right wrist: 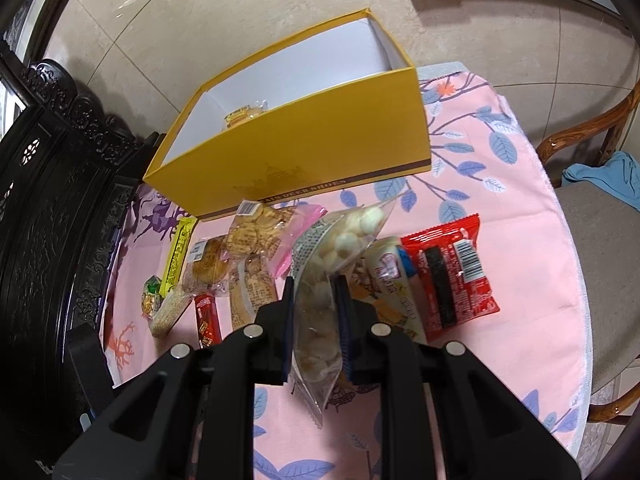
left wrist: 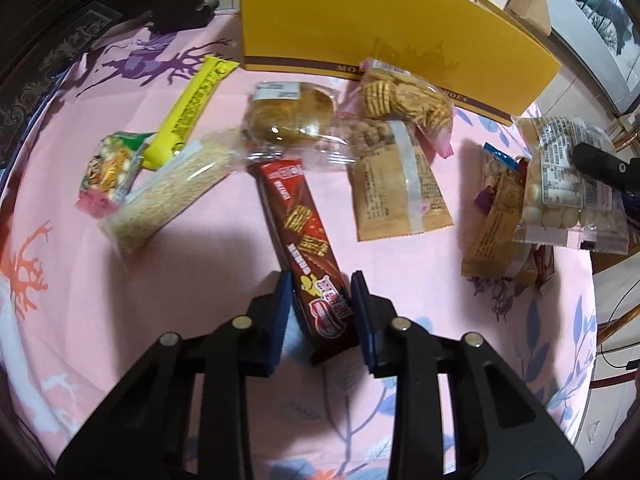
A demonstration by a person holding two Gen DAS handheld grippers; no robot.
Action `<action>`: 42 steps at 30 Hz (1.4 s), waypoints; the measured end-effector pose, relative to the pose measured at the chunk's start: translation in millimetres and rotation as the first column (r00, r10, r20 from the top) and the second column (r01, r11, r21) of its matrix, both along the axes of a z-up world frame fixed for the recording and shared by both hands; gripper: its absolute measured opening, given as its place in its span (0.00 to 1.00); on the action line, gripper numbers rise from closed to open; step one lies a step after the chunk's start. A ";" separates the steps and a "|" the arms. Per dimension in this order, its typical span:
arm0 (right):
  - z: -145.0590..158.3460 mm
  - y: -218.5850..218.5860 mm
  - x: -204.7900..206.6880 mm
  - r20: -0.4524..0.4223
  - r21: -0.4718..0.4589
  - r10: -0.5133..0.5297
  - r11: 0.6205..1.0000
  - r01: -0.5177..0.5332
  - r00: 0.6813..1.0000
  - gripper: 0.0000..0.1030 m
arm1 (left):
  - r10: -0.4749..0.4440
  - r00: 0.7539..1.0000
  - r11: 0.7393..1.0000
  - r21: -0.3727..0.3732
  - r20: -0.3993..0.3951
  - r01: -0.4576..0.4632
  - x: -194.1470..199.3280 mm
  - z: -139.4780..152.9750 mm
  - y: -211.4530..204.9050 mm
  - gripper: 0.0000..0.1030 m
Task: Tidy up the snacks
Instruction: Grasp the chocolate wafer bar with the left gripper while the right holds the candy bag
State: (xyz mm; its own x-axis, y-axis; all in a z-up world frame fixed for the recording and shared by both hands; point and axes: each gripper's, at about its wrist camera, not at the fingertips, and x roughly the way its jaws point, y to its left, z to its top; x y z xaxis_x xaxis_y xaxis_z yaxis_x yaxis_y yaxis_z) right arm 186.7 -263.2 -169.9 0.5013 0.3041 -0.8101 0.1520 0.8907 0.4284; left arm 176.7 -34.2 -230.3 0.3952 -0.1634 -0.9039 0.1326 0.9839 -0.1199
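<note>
You are working with two matching handheld tools: your left gripper and your right gripper are both showing matte black, angular plastic frames that are branching into ribbed struts with triangular cut-outs. Each frame is carrying four round silver fasteners across its linkage. The fingers are ending in flat dark blue pads.

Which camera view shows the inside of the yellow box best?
The right wrist view: it looks down into the open yellow box, showing white walls and one wrapped snack inside. The left wrist view shows only its outer front wall.
</note>
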 end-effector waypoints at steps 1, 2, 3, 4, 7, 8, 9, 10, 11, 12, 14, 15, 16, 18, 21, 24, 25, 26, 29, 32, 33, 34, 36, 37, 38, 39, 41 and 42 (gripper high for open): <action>1.1 0.7 -0.4 0.003 -0.001 0.003 1.000 -0.003 1.000 0.19 | -0.002 1.000 1.000 -0.001 0.007 0.002 -1.1 1.9 1.9 0.29; 2.9 1.9 -0.9 0.008 -0.005 0.007 1.000 -0.007 1.000 0.19 | -0.004 1.000 1.000 0.004 0.016 0.004 -4.4 5.5 2.0 0.28; 4.0 2.8 -1.1 0.010 -0.008 0.008 1.000 -0.008 1.000 0.19 | -0.007 1.000 1.000 0.007 0.023 0.006 -6.5 8.5 2.0 0.28; 5.4 2.9 -1.4 0.013 -0.009 0.009 1.000 -0.009 1.000 0.19 | -0.008 0.999 1.000 0.006 0.032 0.008 -7.5 12.0 2.3 0.28; 8.3 3.0 -1.7 0.016 -0.011 0.005 1.000 -0.005 1.000 0.19 | -0.007 0.999 1.000 0.002 0.051 0.007 -9.3 21.4 0.8 0.28; 9.4 2.9 -1.8 0.018 -0.010 0.003 1.000 -0.003 1.000 0.19 | -0.005 0.998 1.000 0.000 0.057 0.005 -10.4 24.6 0.0 0.28; 10.5 2.7 -2.1 0.021 -0.011 0.002 1.000 -0.002 1.000 0.19 | -0.004 0.998 1.000 -0.004 0.065 0.004 -10.6 28.8 -0.1 0.28; 11.6 2.6 -2.3 0.023 -0.013 0.002 1.000 -0.001 1.000 0.19 | -0.002 0.997 1.000 -0.007 0.074 0.003 -9.2 32.6 0.2 0.28; 13.1 2.2 -2.6 0.025 -0.012 0.001 1.000 -0.001 1.000 0.19 | -0.002 0.997 1.000 -0.008 0.080 0.003 -7.4 35.6 -0.1 0.27; 14.3 2.4 -2.8 0.027 -0.011 0.001 1.000 0.000 1.000 0.19 | -0.002 0.996 1.000 -0.009 0.093 0.003 -6.6 41.2 -0.5 0.26; 17.7 2.2 -3.2 0.036 -0.013 0.001 1.000 0.000 0.999 0.19 | -0.004 0.992 1.000 -0.013 0.123 0.006 -5.4 53.8 -1.0 0.18; 19.2 1.9 -3.3 0.039 -0.011 0.000 1.000 0.000 0.999 0.19 | -0.005 0.991 1.000 -0.017 0.133 0.007 -2.3 58.4 -1.1 0.18; 21.5 1.8 -3.1 0.044 -0.008 -0.001 1.000 0.002 0.999 0.19 | -0.003 0.988 0.999 -0.031 0.154 0.008 -1.2 68.2 -0.8 0.18; 24.1 1.9 -2.7 0.053 -0.010 -0.001 1.000 0.002 0.999 0.19 | -0.006 0.983 0.999 -0.044 0.183 0.014 1.6 79.2 -1.1 0.18; 24.8 2.8 -2.3 0.053 -0.009 -0.001 1.000 0.002 0.999 0.19 | -0.006 0.982 0.999 -0.047 0.186 0.015 5.5 79.4 0.7 0.18; 24.0 4.6 -2.8 0.046 -0.007 0.004 1.000 -0.004 0.999 0.19 | 0.027 0.994 0.999 -0.050 0.111 -0.021 8.1 55.9 8.2 0.20; 23.4 5.0 -3.5 0.044 -0.007 0.006 1.000 -0.005 0.999 0.19 | 0.035 0.996 0.998 -0.049 0.083 -0.031 8.1 47.0 10.5 0.24; 22.5 5.1 -4.4 0.042 -0.004 0.005 1.000 -0.005 0.999 0.19 | 0.043 0.998 0.998 -0.050 0.052 -0.040 7.7 36.4 12.2 0.27; 16.5 4.2 -5.0 0.027 0.000 0.005 1.000 -0.005 1.000 0.19 | 0.046 0.999 0.998 -0.048 -0.006 -0.046 6.2 15.3 12.1 0.35; 10.8 2.2 -5.5 0.015 0.007 -0.001 1.000 0.001 1.000 0.19 | 0.044 0.999 0.998 -0.037 -0.002 -0.044 10.3 8.4 2.0 0.56; 9.5 2.0 -5.4 0.011 0.008 -0.004 1.000 0.004 1.000 0.19 | 0.041 0.999 0.999 -0.029 -0.004 -0.041 11.9 5.4 -1.3 0.57; 8.3 1.3 -5.2 0.009 0.010 -0.005 1.000 0.005 1.000 0.19 | 0.034 0.999 0.999 -0.024 -0.014 -0.035 14.4 1.1 -5.3 0.57; 7.7 -0.5 -4.5 0.007 0.010 -0.009 1.000 0.009 1.000 0.19 | 0.030 0.999 0.999 -0.017 -0.015 -0.030 14.6 -5.0 -9.3 0.57; 8.1 -0.7 -4.4 0.008 0.009 -0.010 1.000 0.010 1.000 0.19 | 0.010 1.000 1.000 0.001 -0.009 -0.009 14.8 -6.6 -13.5 0.56; 8.9 -1.6 -4.3 0.010 0.007 -0.012 1.000 0.012 1.000 0.19 | -0.003 1.000 1.000 0.021 0.001 0.003 13.7 -6.5 -16.1 0.46; 9.2 -2.8 -4.3 0.012 0.005 -0.014 1.000 0.014 1.000 0.19 | -0.013 1.000 0.999 0.045 0.006 0.013 12.9 -6.7 -17.5 0.42; 8.8 -4.6 -4.3 0.010 0.004 -0.019 1.000 0.019 1.000 0.19 | -0.009 1.000 0.998 0.054 0.007 0.009 12.0 -6.7 -13.2 0.29; 7.9 -5.6 -4.3 0.007 0.005 -0.024 1.000 0.024 1.000 0.19 | -0.004 1.000 0.999 0.046 0.002 0.004 12.1 -6.3 -10.0 0.28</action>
State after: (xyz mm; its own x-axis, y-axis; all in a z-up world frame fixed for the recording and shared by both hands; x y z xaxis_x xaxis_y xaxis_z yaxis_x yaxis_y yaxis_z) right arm 182.4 -268.8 -162.0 0.5141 0.2959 -0.8051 0.1704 0.8847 0.4340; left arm 188.8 -44.2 -236.6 0.3968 -0.1234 -0.9096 0.1370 0.9878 -0.0742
